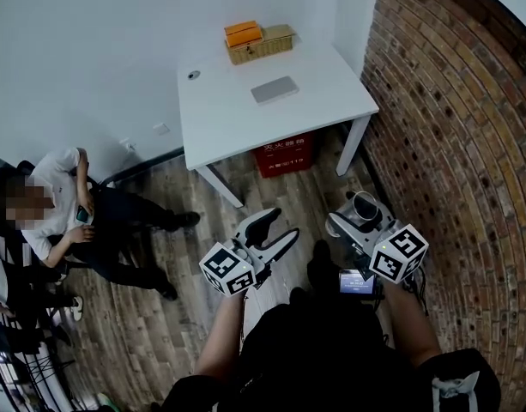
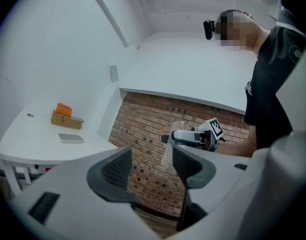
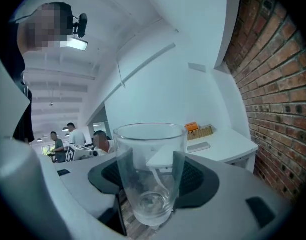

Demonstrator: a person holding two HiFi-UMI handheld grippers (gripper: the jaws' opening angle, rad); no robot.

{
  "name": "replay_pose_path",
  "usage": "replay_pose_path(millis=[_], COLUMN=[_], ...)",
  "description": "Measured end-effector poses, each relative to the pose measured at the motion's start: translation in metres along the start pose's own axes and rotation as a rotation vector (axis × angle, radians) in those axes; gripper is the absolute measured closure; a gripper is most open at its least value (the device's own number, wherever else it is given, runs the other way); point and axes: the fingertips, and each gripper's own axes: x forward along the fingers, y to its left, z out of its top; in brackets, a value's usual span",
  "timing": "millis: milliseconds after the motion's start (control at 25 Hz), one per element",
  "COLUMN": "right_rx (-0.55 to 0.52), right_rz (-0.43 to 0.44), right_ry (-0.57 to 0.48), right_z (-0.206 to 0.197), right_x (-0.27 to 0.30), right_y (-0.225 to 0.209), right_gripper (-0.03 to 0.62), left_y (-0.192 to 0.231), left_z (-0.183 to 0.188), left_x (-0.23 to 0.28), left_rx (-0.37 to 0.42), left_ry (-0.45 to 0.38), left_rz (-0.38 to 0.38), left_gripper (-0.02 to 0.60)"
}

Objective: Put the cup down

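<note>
The empty glass cup [image 3: 149,151] (clear to its base) stands pinched between the right gripper's [image 3: 152,174] jaws. The left gripper's [image 2: 151,166] jaws gape, holding nothing. A basket [image 1: 269,46] at the table's [image 1: 228,118] far edge seemingly holds an orange box [image 1: 243,33].

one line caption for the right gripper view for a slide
Right gripper shut on an upright, empty clear glass cup, with a white table and brick wall beyond.

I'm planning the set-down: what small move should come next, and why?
Probably carry the right gripper forward toward the white table. Its jaws are shut on the clear cup, held over the wooden floor, short of the table, which shows free surface near its front edge.
</note>
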Motion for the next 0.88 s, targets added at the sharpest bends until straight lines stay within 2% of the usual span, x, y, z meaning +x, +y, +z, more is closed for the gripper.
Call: replay_pose_path(millis=[360,880], right_rx=[0.014,0.027], right_rz=[0.057,0.156], right_ry=[0.007,0.029], right_z=[0.014,0.077], right_x=[0.072,0.186], right_y=[-0.075,-0.196], right_gripper=[0.310,0.310], left_y=[0.078,0.208], left_z=[0.010,0.069], left_x=[0.051,0.156], left_rx=[-0.008,-0.019], left_ry=[0.005,0.007], left_rz=[0.052,0.127], left_gripper=[0.319,0.319])
